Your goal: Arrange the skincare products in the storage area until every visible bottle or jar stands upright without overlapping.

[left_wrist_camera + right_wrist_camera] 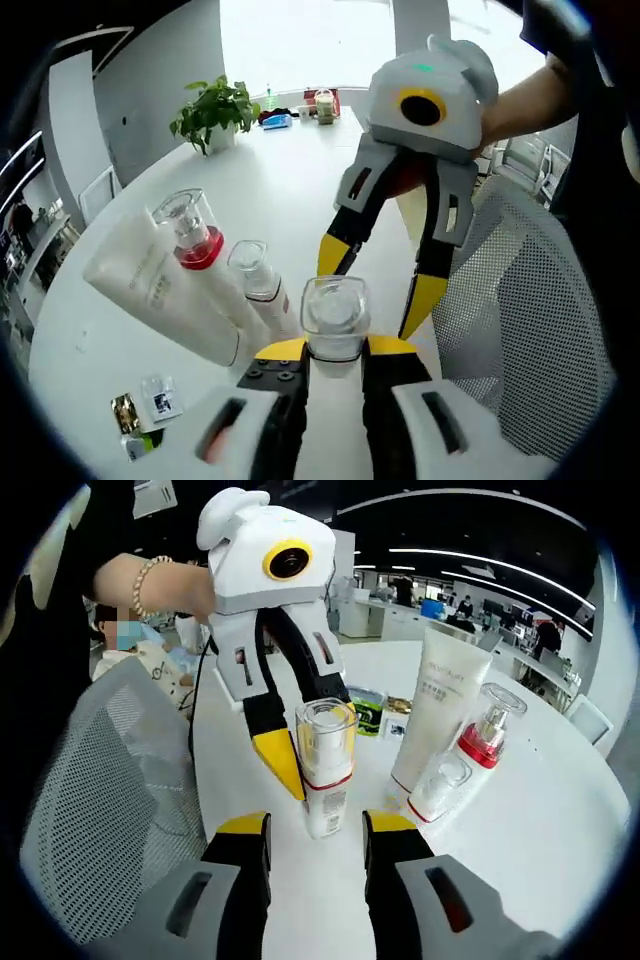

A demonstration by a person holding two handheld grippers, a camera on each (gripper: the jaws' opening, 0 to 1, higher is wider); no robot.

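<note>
Open-plan office: desk rows (pixel 420 605), ceiling strip lights (pixel 470 560), mesh chair (pixel 110 770).

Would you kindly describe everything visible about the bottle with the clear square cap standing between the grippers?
The bottle stands upright on the white table. It has a clear, squarish cap, a red band below it and a white body with small print. It looks like plastic. The left gripper reaches it from the far side, one yellow tip beside it; contact is unclear. The right gripper has open jaws flanking its base.
</note>
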